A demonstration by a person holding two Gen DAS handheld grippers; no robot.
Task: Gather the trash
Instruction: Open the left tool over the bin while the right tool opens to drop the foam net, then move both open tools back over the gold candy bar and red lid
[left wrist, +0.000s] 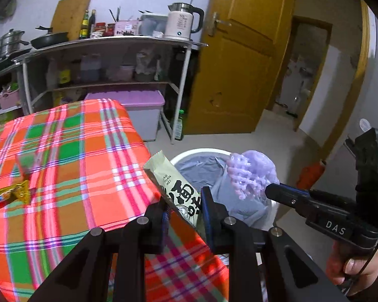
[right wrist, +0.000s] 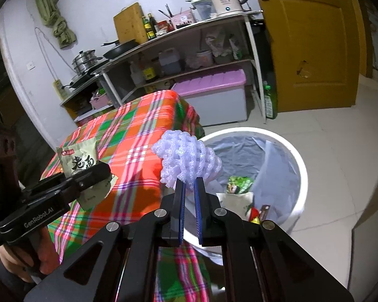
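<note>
A: What does the left gripper (left wrist: 183,207) hold?

B: Its jaws are clamped on a cream snack wrapper (left wrist: 177,187), just past the table's (left wrist: 70,156) right edge, beside the white bin (right wrist: 298,166).

A: And the right gripper (right wrist: 189,188)?

B: Pinched tight on a purple foam net (right wrist: 186,159), which hangs over the bin's near rim, off the checked cloth.

A: Anything already in the bin?

B: Yes, a few wrappers (right wrist: 242,196) lie on the grey liner (right wrist: 239,148).

A: What is left on the table?

B: A gold candy wrapper (left wrist: 8,195) near the left edge, well apart from both grippers.
</note>
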